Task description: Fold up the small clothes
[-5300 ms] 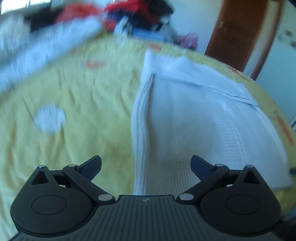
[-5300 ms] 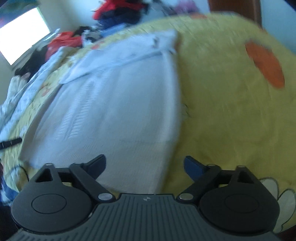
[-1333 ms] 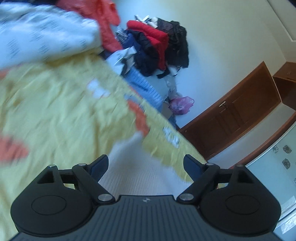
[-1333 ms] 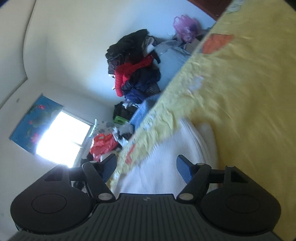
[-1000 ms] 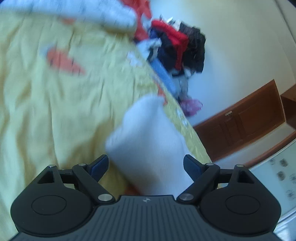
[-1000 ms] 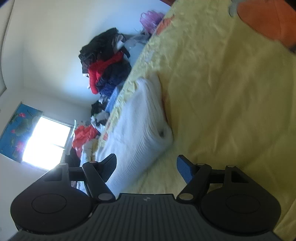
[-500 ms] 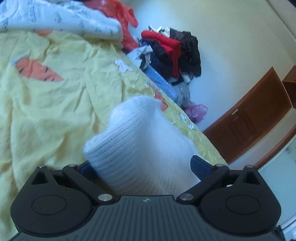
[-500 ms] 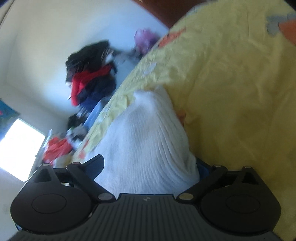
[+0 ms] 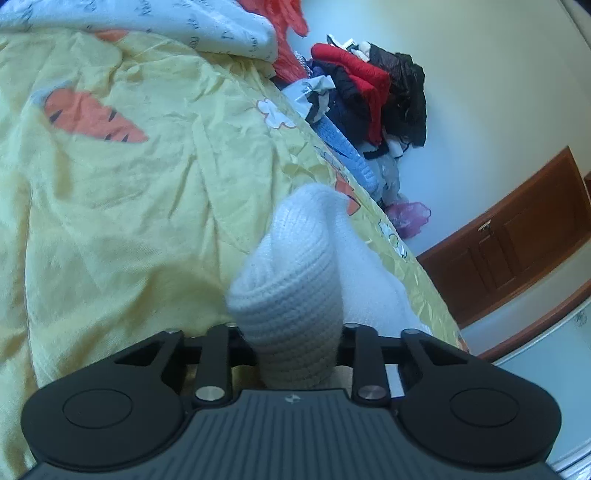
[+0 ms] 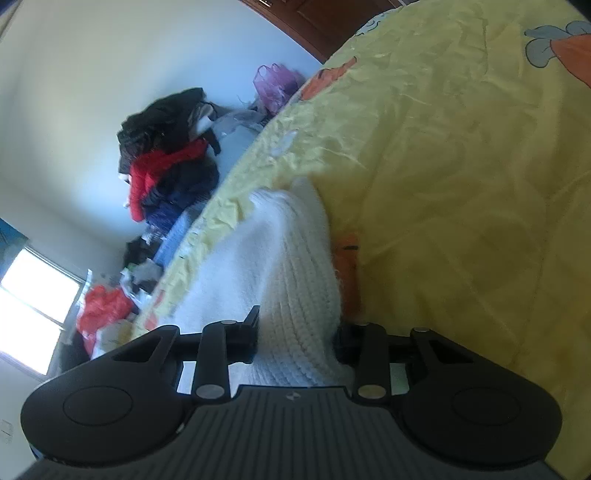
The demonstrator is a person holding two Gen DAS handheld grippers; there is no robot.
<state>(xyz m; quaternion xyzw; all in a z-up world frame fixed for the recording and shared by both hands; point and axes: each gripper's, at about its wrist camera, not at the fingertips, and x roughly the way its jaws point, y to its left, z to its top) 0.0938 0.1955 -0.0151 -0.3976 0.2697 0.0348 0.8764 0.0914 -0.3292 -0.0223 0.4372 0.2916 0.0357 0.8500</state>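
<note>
A yellow bedsheet (image 9: 122, 206) printed with orange carrots covers the bed. On it lies a white knitted garment (image 9: 295, 280), bunched into thick folds. Beyond the sheet's far edge, a pile of clothes (image 9: 369, 92) in red, black and blue leans against the wall. A white quilt (image 9: 155, 26) at the sheet's upper edge carries dark lettering, too blurred to read. Both grippers point slightly downward at the garment. The left gripper (image 9: 295, 343) is closing, its jaws pinching one fold; the right gripper (image 10: 297, 339) is closing too, squeezing another fold.
</note>
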